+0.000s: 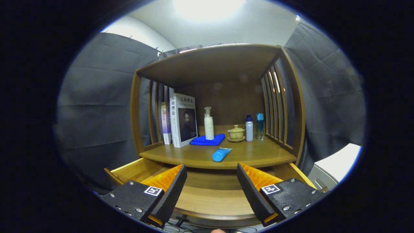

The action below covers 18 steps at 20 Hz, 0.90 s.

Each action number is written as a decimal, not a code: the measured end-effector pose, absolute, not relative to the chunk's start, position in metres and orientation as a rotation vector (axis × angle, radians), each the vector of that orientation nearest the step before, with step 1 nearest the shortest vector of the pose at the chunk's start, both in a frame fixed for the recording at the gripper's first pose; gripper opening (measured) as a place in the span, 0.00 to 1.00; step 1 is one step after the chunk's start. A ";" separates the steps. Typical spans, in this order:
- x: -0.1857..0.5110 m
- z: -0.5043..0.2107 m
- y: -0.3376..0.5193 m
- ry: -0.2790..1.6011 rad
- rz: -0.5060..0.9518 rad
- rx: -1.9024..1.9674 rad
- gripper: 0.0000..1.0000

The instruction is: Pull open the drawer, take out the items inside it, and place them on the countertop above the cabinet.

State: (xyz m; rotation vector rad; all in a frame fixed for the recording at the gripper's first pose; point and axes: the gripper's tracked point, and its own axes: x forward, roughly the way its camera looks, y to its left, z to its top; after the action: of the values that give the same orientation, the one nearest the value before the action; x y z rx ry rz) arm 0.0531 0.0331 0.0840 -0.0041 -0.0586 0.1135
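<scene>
So drawer already pulled open under countertop, looks empty afaict. Blue tube lies near countertop front edge, mid. Gripper released, fingers spread over drawer, holding nothing. Prob near done.

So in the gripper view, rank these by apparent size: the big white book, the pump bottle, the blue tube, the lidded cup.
1. White book
2. Pump bottle
3. Blue tube, though it lies nearer the camera, so its rank is unsure
4. Lidded cup

The gripper hangs open over the drawer.
</scene>
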 end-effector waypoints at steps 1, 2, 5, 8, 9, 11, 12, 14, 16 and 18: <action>0.043 0.079 0.037 -0.074 0.116 -0.019 0.95; 0.034 0.074 0.041 -0.084 0.121 -0.026 0.95; 0.010 0.062 0.048 -0.121 0.124 -0.031 0.95; -0.006 0.046 0.058 -0.122 0.150 -0.063 0.95; -0.010 0.039 0.059 -0.110 0.154 -0.068 0.95; -0.014 0.022 0.060 -0.081 0.154 -0.064 0.95; -0.015 0.014 0.058 -0.064 0.148 -0.062 0.95; -0.021 -0.003 0.055 -0.032 0.132 -0.056 0.95; -0.026 -0.020 0.053 -0.005 0.112 -0.058 0.96; -0.029 -0.035 0.056 0.027 0.112 -0.072 0.95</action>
State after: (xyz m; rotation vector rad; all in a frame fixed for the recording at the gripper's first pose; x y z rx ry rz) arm -0.0286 0.0559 -0.0349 -0.0724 0.0269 0.1123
